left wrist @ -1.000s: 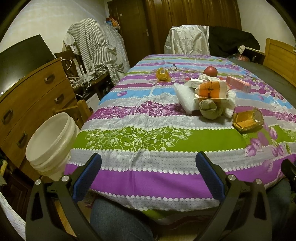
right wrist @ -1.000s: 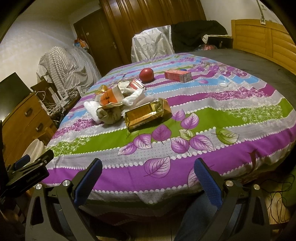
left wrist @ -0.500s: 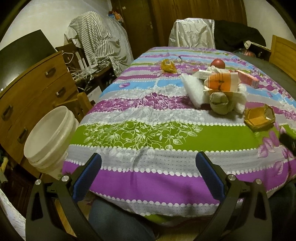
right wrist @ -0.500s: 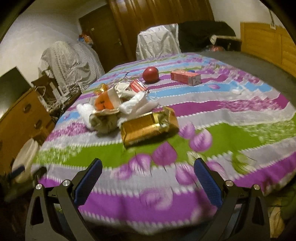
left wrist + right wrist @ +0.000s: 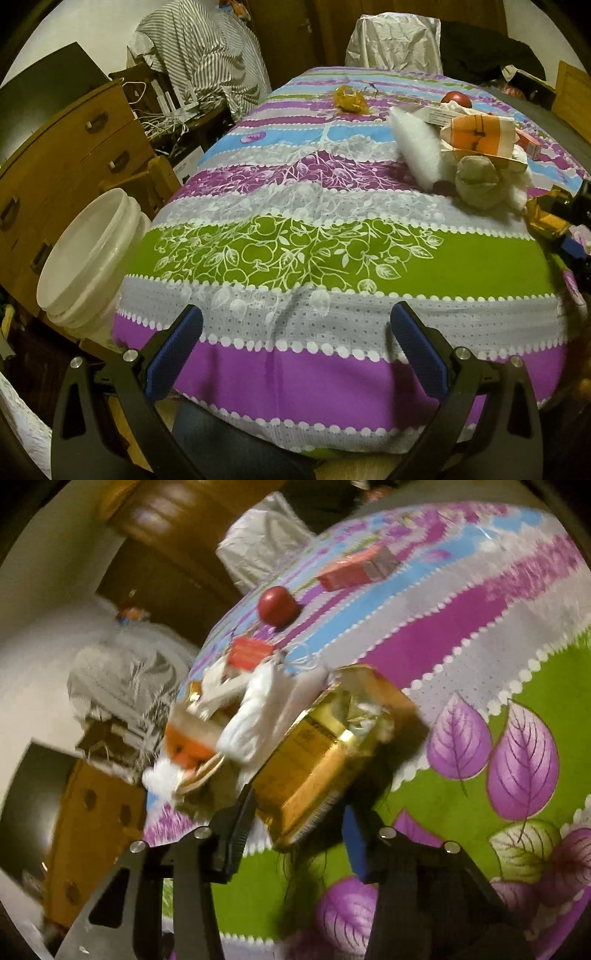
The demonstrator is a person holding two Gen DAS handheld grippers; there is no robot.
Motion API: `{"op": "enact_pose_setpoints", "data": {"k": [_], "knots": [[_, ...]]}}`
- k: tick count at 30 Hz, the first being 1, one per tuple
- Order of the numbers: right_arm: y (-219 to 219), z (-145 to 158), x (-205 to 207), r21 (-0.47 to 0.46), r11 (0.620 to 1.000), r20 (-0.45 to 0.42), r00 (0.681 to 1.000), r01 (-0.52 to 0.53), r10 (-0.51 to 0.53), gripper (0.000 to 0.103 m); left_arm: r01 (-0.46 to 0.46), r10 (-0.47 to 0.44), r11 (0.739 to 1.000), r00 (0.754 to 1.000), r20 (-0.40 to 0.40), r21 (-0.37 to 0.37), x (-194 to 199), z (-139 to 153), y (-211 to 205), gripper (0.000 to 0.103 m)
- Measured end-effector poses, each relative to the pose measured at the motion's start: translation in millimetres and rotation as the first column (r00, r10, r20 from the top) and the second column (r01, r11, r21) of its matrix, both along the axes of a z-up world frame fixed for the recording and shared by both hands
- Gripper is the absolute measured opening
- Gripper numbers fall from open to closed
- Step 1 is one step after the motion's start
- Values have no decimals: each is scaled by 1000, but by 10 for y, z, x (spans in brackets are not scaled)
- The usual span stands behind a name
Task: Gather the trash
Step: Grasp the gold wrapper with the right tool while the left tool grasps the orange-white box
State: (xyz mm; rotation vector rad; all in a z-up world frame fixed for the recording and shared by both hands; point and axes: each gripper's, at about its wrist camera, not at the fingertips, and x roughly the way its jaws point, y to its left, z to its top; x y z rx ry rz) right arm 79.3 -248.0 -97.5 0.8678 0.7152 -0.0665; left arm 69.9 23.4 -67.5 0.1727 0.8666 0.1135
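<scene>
Right wrist view: right tongs (image 5: 299, 834), well back a second ago, now straddle gold box (image 5: 332, 753) near bed's (image 5: 332, 258) edge, not yet pinching. Left tongs (image 5: 295, 332) spread, idle.

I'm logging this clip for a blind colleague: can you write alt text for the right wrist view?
The right gripper straddles the near end of a shiny gold box on a striped floral tablecloth, jaws not yet shut on it. To the left of the box lies a heap of white tissue and an orange carton; farther back are an apple and a red box.
</scene>
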Motion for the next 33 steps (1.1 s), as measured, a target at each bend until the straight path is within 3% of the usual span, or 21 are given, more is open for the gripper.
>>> {"op": "enact_pose_setpoints", "data": {"k": [3,5,7,11,13,14,16,18,19,20,22,23,24,27,30,32,33], "knots": [[17,-17,168,-18,1000,-3,1000,0,0,44,0,0,1000,1000,8,6,14,4,-21,98],[-75,-54,202,24,1000,-4,1000,-1,1,23,7,-8,1000,1000,9,14,37,16,-45,98],[-155,-89,230,50,999,5,1000,-8,7,10,18,-19,1000,999,31,20,55,69,-56,98],[-234,-28,133,13,999,47,998,-50,49,10,109,-108,994,990,85,0,131,269,-154,98],[-269,39,19,-15,997,66,995,-70,71,10,209,-204,977,975,91,-47,233,395,-243,98],[-282,76,-43,-31,997,73,994,-73,75,10,289,-283,956,954,96,-55,308,483,-338,98],[-300,142,-226,-46,996,91,993,-77,81,10,432,-423,900,899,113,-66,450,631,-512,98],[-318,196,-349,-53,995,108,990,-87,93,10,577,-569,812,816,101,-83,653,764,-716,98],[-336,199,-413,-55,994,112,989,-94,99,10,660,-652,749,750,111,-59,747,831,-846,98],[-341,206,-458,-52,994,115,988,-99,105,10,704,-697,709,707,119,-30,788,850,-934,98],[-358,185,-542,-17,993,117,986,-118,120,10,797,-795,604,598,104,31,914,852,-1091,97],[-371,179,-585,-6,992,117,985,-126,126,10,848,-847,530,527,70,33,996,829,-1150,95],[-374,165,-601,3,991,115,985,-132,130,10,880,-881,473,472,38,38,1078,799,-1196,90],[-382,93,-620,37,988,106,984,-151,146,10,923,-922,384,385,-36,37,1320,694,-1313,78],[-377,36,-581,53,985,98,983,-162,156,10,940,-937,340,338,-88,-12,1539,563,-1349,69],[-358,13,-572,56,984,94,982,-168,163,10,952,-948,302,296,-118,-43,1574,476,-1384,59],[-353,10,-563,55,984,95,982,-172,166,10,955,-950,295,289,-123,-40,1555,458,-1383,48]]}}
